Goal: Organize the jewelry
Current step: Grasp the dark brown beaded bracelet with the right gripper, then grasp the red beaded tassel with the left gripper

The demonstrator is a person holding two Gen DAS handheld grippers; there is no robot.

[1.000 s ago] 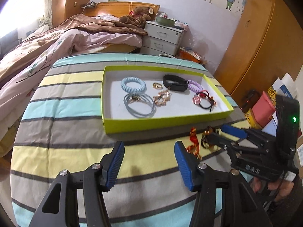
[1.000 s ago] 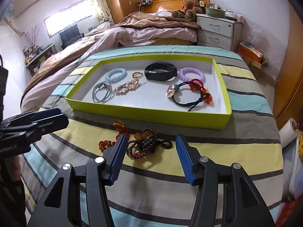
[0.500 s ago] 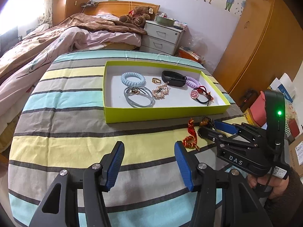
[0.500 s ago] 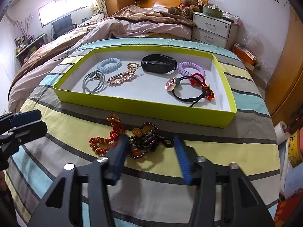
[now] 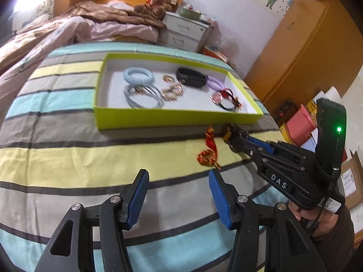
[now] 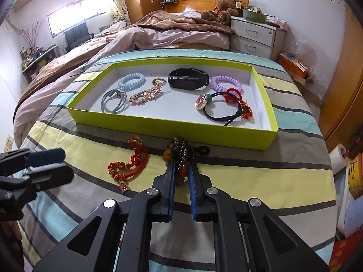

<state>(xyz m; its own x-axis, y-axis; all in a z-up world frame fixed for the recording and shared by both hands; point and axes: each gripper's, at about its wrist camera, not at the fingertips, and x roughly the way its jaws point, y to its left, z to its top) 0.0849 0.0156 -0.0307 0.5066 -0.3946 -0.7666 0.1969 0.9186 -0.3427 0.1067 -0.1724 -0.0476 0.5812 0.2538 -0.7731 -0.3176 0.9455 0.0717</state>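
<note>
Right wrist view: right gripper [image 6: 181,174] low over the striped bedspread [image 6: 261,176], fingers pointing at the green tray [image 6: 172,128].
Right jaws: pinched on the dark bead bracelet [image 6: 181,153], which bunches up between the blue pads just in front of the tray's near wall.
Left wrist view: left gripper [image 5: 179,195] level above the bedspread, well back from the tray.
Left jaws: spread wide, nothing between them.
Red cord bracelet [image 6: 129,164]: flat on the bedspread, just left of the bead bracelet, outside the tray.
Inside tray: black fitness band [image 6: 188,81], blue coil tie [image 6: 132,81], purple coil tie [image 6: 225,83], gold chain bracelet [image 6: 146,95].
</note>
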